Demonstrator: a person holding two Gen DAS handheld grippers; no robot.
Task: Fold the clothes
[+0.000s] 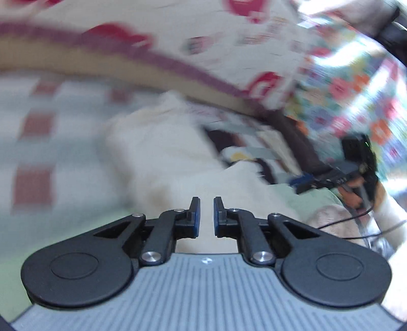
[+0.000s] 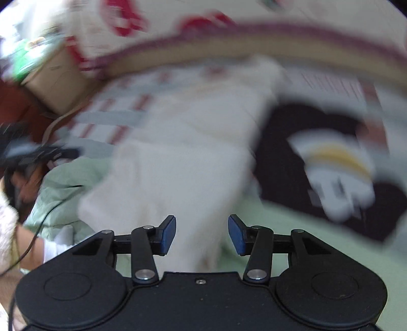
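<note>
Left wrist view: left gripper [image 1: 206, 216] is sitting w/ a narrow gap between its blue pads [image 1: 197, 216], nothing pinched between them; cream fabric is showing thru the gap, but can't tell if it's touching. Just ahead, a white/cream garment [image 1: 162, 157] is lying bunched on a pale green sheet [image 1: 305, 201]. Beyond it, a red-and-white checked blanket [image 1: 38, 142] is spreading to the left. A dark garment w/ a white and yellow print [image 1: 239, 154] is lying to the right of the cream one. Far right, the right gripper [image 1: 328, 177] is showing in the person's hand [image 1: 356, 193], cable trailing; digits on its side are too blurred to read. A floral cloth [image 1: 356, 94] is filling the upper right.

Right wrist view: right gripper [image 2: 202, 235] is standing wide open, holding nothing, w/ the white garment [image 2: 178, 157] running from between its fingers outward. The dark garment [image 2: 292, 142] is lying right of it, its white print w/ yellow stripes [image 2: 338, 165] smeared, so any lettering is unreadable. A cardboard box [image 2: 56, 81] is standing at upper left. Red-on-white printed fabric [image 2: 122, 17] at top is too motion-blurred to read.
</note>
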